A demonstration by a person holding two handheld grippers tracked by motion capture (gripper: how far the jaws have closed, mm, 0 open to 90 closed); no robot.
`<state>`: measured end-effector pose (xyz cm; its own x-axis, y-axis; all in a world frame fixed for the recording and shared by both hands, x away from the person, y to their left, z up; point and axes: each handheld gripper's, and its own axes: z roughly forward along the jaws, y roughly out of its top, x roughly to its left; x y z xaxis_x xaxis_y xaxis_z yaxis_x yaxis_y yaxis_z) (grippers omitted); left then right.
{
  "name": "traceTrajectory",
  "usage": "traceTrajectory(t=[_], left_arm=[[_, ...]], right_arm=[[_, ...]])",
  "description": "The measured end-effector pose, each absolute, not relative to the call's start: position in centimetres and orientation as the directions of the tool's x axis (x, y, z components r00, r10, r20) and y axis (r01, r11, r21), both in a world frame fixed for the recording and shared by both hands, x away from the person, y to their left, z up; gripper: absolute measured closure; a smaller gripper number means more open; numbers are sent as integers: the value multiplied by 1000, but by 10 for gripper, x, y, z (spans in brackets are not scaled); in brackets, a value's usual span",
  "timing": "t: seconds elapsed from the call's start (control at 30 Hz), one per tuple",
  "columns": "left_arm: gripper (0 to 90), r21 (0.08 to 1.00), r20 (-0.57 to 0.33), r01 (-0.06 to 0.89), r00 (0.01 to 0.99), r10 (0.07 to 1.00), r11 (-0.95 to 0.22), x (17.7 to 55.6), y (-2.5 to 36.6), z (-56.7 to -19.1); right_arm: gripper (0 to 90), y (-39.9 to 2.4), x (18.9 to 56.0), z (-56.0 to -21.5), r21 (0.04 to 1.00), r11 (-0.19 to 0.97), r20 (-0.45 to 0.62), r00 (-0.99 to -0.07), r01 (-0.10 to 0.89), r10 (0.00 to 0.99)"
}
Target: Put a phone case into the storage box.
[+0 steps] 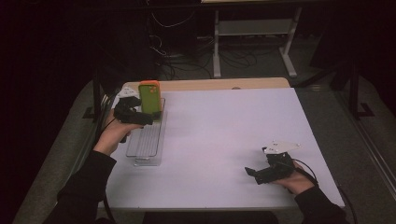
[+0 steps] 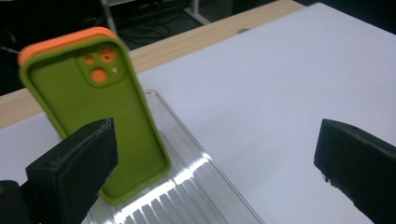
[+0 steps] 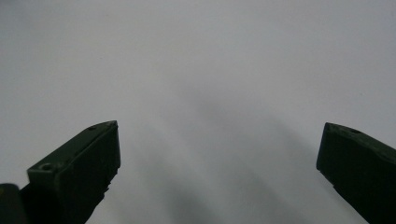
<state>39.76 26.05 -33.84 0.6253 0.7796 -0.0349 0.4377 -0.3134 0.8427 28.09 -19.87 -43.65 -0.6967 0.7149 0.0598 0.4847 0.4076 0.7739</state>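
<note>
High view, table: a white table top (image 1: 224, 140) with a bare wooden strip (image 1: 210, 84) along its far edge, in a dark room with cables on the floor behind.
High view, tray: a clear ribbed plastic tray (image 1: 147, 140) lies lengthwise near the table's 9 o'clock edge.
High view, phone case: a green phone case with an orange rim (image 1: 150, 99) stands nearly upright at the tray's far end, toward 11 o'clock on the table.
High view, left gripper: the left gripper (image 1: 144, 116) is held above the tray, just at the foot of the case; whether it touches the case cannot be told from here.
High view, right gripper: the right gripper (image 1: 252, 173) rests low over the table at about 5 o'clock, well apart from the tray, its jaws pointing toward 9 o'clock.
Left gripper view, case: the phone case (image 2: 100, 112) leans toward 11 o'clock, its lower end in the tray (image 2: 205, 186), camera cut-outs showing orange at the top.
Left gripper view, claw: the jaws stand wide apart; the left-hand one partly overlaps the case's lower edge, contact unclear, and the other is well clear of it at 3 o'clock.
Right gripper view, claw: the jaws are spread wide, with plain white table top (image 3: 210, 93) between them.
</note>
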Motion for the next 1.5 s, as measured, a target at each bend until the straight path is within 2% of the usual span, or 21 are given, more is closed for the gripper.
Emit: traceTrajectory(t=[0.3, 0.53, 0.83, 1.5], left_arm=[[0, 835, -18, 397, 713, 701, -382, 366, 258, -349], [0, 832, -32, 387, 750, 661, -398, 345, 253, -362], [0, 825, -8, 352, 789, 614, -442, 325, 252, -376], [0, 809, 1, 355, 796, 606, -468, 302, 263, -405]], right_arm=[[0, -200, 280, -434, 776, 403, 62, -695, 485, 716], [0, -199, 281, -433, 775, 406, 59, -695, 485, 717], [0, -199, 281, -432, 779, 410, 54, -703, 474, 709], [0, -199, 280, -420, 806, 399, 46, -719, 437, 694]])
